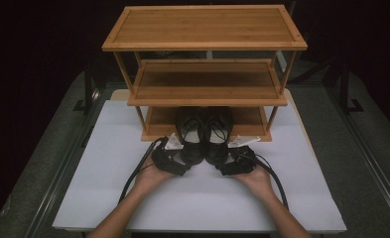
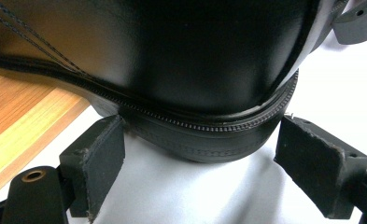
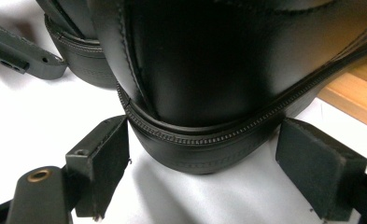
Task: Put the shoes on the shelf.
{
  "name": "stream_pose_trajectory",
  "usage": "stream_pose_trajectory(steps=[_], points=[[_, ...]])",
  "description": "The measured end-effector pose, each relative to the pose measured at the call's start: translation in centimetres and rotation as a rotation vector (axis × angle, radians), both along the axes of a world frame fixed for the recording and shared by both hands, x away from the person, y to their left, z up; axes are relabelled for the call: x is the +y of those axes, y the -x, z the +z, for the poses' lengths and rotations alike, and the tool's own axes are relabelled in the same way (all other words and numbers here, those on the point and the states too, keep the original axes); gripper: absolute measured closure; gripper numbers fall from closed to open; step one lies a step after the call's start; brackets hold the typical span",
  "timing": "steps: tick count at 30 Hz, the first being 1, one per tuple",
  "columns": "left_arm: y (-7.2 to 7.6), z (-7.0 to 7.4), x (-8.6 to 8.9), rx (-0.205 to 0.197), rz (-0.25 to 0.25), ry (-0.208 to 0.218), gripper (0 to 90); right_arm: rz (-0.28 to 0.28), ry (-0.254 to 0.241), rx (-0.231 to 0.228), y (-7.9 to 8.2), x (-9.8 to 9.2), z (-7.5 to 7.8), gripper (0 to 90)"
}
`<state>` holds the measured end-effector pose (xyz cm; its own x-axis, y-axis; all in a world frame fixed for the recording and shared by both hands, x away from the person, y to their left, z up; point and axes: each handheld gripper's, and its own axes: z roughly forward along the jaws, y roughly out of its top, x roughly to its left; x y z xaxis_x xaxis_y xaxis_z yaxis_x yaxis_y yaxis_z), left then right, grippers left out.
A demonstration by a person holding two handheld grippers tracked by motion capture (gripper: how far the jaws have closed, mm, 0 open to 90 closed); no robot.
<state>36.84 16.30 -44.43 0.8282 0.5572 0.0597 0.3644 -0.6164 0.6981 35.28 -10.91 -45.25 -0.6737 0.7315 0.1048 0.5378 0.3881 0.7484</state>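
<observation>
We have a pair of black lace-up shoes side by side, their toes resting on the bottom shelf of the wooden rack [image 1: 205, 44] and their heels hanging out toward us over the white bench [image 1: 108, 173]. Seen from above, the left shoe [image 1: 191, 136] sits at about 11 o'clock from the midpoint between our hands, the right shoe [image 1: 217, 135] at about 1 o'clock.

The left claw [image 1: 175, 159] is released: in the left gripper view its two pads stand either side of the left shoe's heel [image 2: 204, 135], the left one close against the sole rim, the right one with a clear gap. The right claw [image 1: 232, 162] is likewise released around the right shoe's heel [image 3: 204, 140], the left pad almost at the welt, the right pad apart from it. Neither grasps anything yet.

The step in hand looks like taking both heels at once, whether to push the pair further in or draw it out. To do it well, we should centre each claw first, sliding each a little toward its 3 o'clock so that both pads meet the heel together rather than one shoving it sideways. We should close on the firm sole band, not the soft leather above. The heels sit close together, so we keep the inner pads from bumping the neighbouring shoe, and clench both sides evenly before moving.
</observation>
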Motion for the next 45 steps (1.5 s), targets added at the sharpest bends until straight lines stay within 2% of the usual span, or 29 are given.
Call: stream_pose_trajectory(steps=[2, 3, 10, 14, 20, 24, 26, 32, 35, 36, 37, 45], points=[[-0.1, 0.4, 0.2, 0.006, 0.006, 0.033, 15.5, 0.002, -0.010, -0.001, 0.0, -0.1, 0.2, 17.7], [-0.2, 0.9, 0.3, 0.007, 0.003, 0.047, 15.5, 0.000, -0.037, 0.007, -0.2, -0.4, 0.6, 17.7], [-0.5, 1.5, 0.2, 0.011, -0.001, 0.049, 15.5, 0.012, -0.038, 0.020, -0.7, -0.6, 1.3, 17.8], [-1.3, 2.2, 0.2, 0.011, 0.003, 0.079, 15.5, 0.011, -0.060, 0.025, -1.3, -0.9, 1.7, 17.8], [-3.5, 2.4, 0.2, 0.022, 0.009, 0.072, 15.4, -0.011, -0.066, 0.027, -3.2, -0.8, 2.0, 17.7], [-4.2, 2.3, 0.1, 0.023, 0.025, 0.085, 15.4, -0.029, -0.071, 0.022, -4.1, -0.7, 2.0, 17.7], [-4.6, 2.2, 0.0, 0.014, 0.025, 0.077, 15.4, -0.031, -0.069, 0.019, -4.3, -0.7, 1.9, 17.7], [-5.8, 1.7, -0.2, 0.008, 0.035, 0.065, 15.4, -0.042, -0.048, 0.011, -5.5, -0.6, 1.7, 17.7], [-6.8, 1.2, -0.6, 0.006, 0.049, 0.053, 15.4, -0.053, -0.023, -0.006, -6.4, -0.4, 1.5, 17.6], [-7.0, 1.2, -0.6, 0.002, 0.050, 0.049, 15.4, -0.048, -0.019, -0.026, -6.7, -0.4, 1.4, 17.6], [-7.2, 1.1, -0.7, 0.002, 0.055, 0.052, 15.4, -0.059, -0.017, -0.014, -6.8, -0.3, 1.4, 17.6], [-8.3, 0.7, -1.0, 0.008, 0.065, 0.032, 15.4, -0.078, 0.000, -0.019, -7.9, -0.1, 1.0, 17.5]])
